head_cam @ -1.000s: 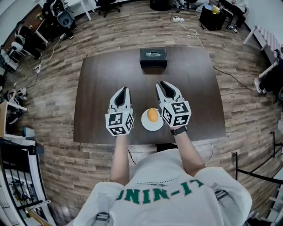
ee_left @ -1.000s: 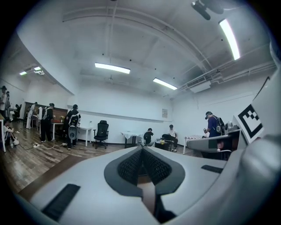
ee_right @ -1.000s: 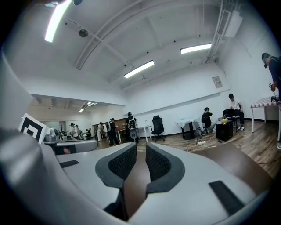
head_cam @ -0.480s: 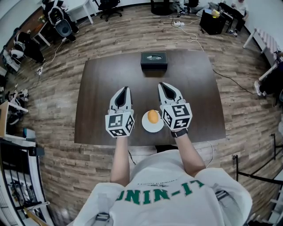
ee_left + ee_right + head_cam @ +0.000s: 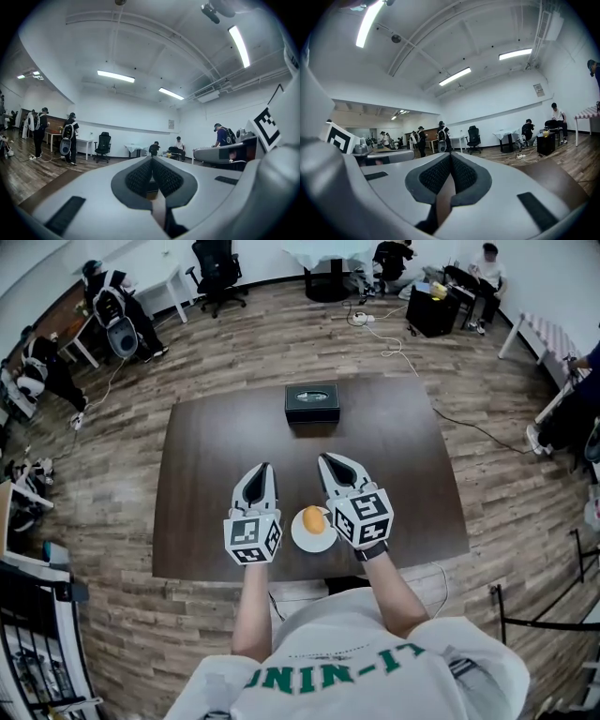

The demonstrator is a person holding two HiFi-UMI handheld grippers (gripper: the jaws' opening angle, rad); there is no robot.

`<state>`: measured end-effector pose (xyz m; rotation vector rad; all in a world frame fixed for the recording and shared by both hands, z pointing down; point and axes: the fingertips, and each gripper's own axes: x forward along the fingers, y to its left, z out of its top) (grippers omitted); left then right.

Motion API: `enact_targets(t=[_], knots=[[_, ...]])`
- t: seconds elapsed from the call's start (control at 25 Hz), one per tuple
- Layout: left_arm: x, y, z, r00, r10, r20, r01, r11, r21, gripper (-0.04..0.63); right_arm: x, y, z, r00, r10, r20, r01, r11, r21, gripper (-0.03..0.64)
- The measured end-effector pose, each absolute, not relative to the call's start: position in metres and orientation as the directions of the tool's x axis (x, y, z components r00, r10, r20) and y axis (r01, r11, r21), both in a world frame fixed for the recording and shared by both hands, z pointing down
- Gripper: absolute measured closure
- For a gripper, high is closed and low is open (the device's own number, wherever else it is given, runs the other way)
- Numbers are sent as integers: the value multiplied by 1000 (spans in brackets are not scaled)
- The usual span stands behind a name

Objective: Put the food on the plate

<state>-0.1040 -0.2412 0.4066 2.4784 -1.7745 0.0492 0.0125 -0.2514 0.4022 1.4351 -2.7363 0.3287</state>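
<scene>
An orange, roundish piece of food [image 5: 313,518] lies on a small white plate [image 5: 316,539] near the front edge of the dark brown table [image 5: 206,474]. My left gripper [image 5: 262,468] hovers just left of the plate and is shut with nothing in it. My right gripper [image 5: 325,459] is held just right of the plate and is also shut and empty. Both point away from me toward the far side of the table. In the left gripper view the pads [image 5: 140,176] meet, and in the right gripper view the pads [image 5: 461,176] also meet, with only the room beyond.
A black box [image 5: 312,402] stands at the table's far edge, in the middle. Wooden floor surrounds the table. People, office chairs and desks are at the back of the room, and cables [image 5: 469,423] run across the floor on the right.
The head view has lifted, so more of the room's far end shows. Both grippers stay either side of the plate. The food has not moved.
</scene>
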Motion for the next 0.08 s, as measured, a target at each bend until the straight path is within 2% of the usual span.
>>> enact_targets(t=[0.08], knots=[[-101, -240, 407, 323, -942, 90, -946, -319, 57, 581, 12, -247, 402, -588, -797, 138, -807, 565, -173, 600]])
